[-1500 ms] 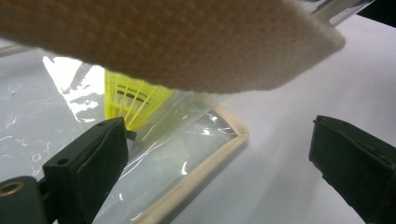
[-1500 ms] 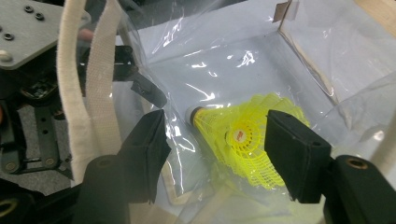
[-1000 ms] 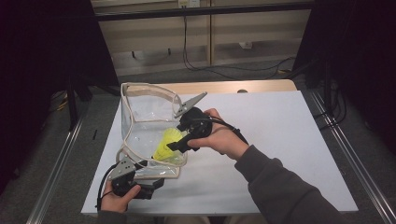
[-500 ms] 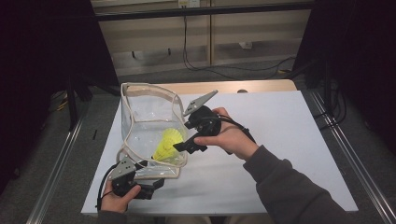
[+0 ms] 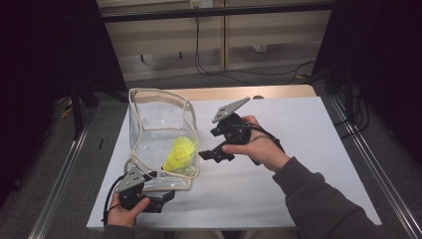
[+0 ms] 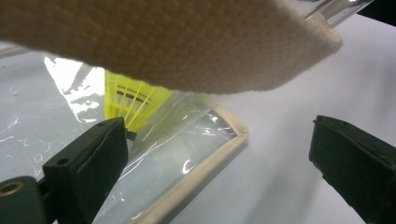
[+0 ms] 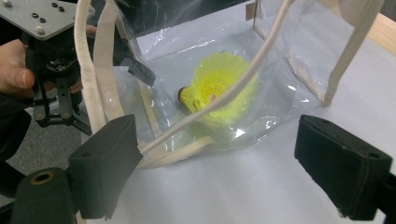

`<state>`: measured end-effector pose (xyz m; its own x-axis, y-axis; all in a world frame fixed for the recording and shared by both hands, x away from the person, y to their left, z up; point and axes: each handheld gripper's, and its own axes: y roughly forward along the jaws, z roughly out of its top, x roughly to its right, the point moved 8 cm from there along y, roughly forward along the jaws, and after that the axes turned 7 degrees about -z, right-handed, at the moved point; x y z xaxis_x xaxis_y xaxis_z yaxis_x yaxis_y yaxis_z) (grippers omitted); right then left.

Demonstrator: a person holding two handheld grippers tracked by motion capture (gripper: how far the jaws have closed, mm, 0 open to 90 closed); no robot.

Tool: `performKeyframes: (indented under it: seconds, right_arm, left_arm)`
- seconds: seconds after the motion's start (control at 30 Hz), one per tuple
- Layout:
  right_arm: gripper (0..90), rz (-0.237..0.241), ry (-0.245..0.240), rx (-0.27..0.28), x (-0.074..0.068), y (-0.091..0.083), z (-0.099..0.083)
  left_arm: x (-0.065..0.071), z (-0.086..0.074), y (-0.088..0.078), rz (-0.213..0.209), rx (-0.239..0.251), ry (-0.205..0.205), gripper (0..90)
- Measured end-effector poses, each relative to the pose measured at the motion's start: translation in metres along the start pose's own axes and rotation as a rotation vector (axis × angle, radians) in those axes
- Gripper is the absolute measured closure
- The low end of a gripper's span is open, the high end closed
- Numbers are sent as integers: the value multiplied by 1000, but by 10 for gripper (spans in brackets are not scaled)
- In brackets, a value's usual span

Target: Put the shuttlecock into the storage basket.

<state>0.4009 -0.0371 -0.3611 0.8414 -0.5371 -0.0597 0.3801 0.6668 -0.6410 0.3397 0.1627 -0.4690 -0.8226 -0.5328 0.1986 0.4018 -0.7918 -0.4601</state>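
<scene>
One yellow shuttlecock (image 5: pixel 180 153) lies already inside the clear bag (image 5: pixel 158 130), so the main part of the work seems done; what is left, as a judgement, is perhaps to close or tidy the bag and let it go.

In the high view the bag stands left of centre on the white worktop (image 5: pixel 308 149), with the shuttlecock at its bottom. The right tool (image 5: pixel 213 155) is just beside the bag, near the middle of the frame, and its jaws are wide apart and hold nothing. The left tool (image 5: pixel 160 196) is at the lower left, at the lower edge of the bag; its own view shows the jaws wide, one touching the clear plastic.

The shuttlecock is bright yellow with a ribbed plastic skirt and a dark band at the head, lying on its side. The bag is transparent and crinkled, with cream fabric trim and a strap (image 7: pixel 100 84).
</scene>
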Motion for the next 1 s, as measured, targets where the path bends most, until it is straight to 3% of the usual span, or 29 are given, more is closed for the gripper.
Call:
performKeyframes:
  seconds: [0.1, 1.0]
  right_arm:
    - [120, -9, -17, -6, 2, -1, -7]
    - [89, -10, 32, 26, 14, -5, -51]
  left_arm:
    - [0, 0, 0, 0, -1, 1, 45]
    - [0, 0, -1, 3, -1, 3, 45]
